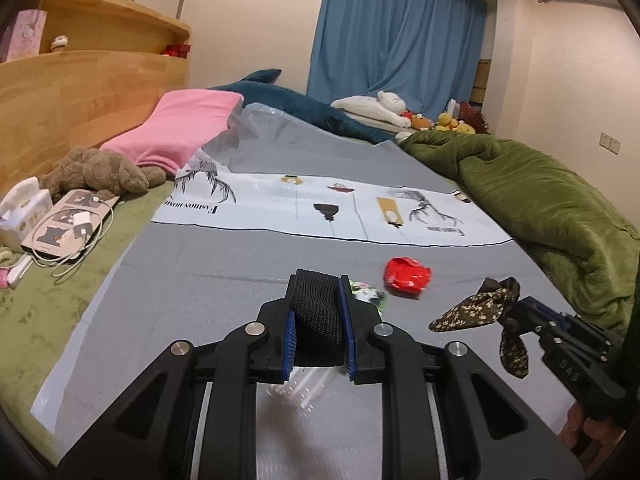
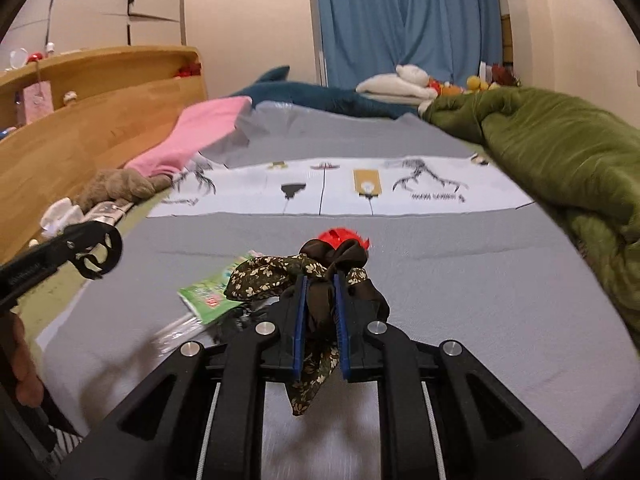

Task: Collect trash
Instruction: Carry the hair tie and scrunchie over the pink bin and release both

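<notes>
Right wrist view: our right gripper (image 2: 320,304) pinches the soft, limp floral scrunchie (image 2: 316,268) mid-fabric; left gripper (image 1: 320,320) clamps a light black mesh pad (image 1: 316,308).

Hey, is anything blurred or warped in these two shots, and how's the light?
Left wrist view: red wrapper slightly smeared, curtain bowed by the fisheye. Right wrist view: green packet blurred, dark vignette corners. Both: warm, dim indoor light.

Left tool (image 1: 319,304) clamped on black mesh wad (image 1: 316,312)
</notes>
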Motion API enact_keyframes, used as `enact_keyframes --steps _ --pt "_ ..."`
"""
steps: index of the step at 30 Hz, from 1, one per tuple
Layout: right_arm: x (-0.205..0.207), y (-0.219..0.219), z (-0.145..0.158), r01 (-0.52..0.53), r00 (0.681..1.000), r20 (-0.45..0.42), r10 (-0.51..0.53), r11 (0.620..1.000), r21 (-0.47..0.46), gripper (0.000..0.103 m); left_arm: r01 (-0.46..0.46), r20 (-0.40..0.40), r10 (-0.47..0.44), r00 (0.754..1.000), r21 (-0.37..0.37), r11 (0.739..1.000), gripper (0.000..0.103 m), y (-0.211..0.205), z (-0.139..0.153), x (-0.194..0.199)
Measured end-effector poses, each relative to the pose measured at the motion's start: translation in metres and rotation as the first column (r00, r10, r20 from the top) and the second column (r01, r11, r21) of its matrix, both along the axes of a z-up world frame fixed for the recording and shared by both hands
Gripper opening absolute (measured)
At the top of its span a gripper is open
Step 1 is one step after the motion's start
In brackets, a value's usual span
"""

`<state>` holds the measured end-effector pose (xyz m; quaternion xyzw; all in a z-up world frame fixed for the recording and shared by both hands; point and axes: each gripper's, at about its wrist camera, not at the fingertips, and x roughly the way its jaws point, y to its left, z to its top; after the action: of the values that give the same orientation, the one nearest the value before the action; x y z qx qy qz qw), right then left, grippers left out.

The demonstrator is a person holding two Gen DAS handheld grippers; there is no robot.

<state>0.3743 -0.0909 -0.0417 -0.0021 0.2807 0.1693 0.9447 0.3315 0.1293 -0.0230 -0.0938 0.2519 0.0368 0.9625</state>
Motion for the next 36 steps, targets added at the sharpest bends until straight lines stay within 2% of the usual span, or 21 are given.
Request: enact_keyframes --steps 9,16,21,30,36 --pt "-0.087 -0.036 0.057 0.004 0.998 0.060 -0.006 0.999 0.048 0.013 0.117 0.058 -0.115 0.992 -0.024 0.993 0.019 -0.037 0.033 -0.073" --pt "-0.156 -0.065 0.077 0.010 0.997 0.078 -0.015 0.998 0.058 0.013 0.236 0.055 -0.235 0.970 -0.027 0.971 0.019 -0.083 0.041 -0.124" --pt "-0.199 -0.087 0.076 0.024 0.996 0.083 -0.029 0.998 0.058 0.013 0.306 0.052 -0.304 0.951 -0.025 0.952 0.019 -0.112 0.039 -0.151" --pt "-0.253 -0.124 0.062 0.091 0.993 0.068 -0.094 0.995 0.042 0.013 0.408 0.027 -0.407 0.913 -0.042 0.912 0.019 -0.160 0.026 -0.184" --pt "-0.278 -0.155 0.039 0.155 0.988 0.016 -0.156 0.986 0.054 0.013 0.492 -0.022 -0.493 0.870 -0.048 0.869 0.019 -0.202 0.004 -0.198"
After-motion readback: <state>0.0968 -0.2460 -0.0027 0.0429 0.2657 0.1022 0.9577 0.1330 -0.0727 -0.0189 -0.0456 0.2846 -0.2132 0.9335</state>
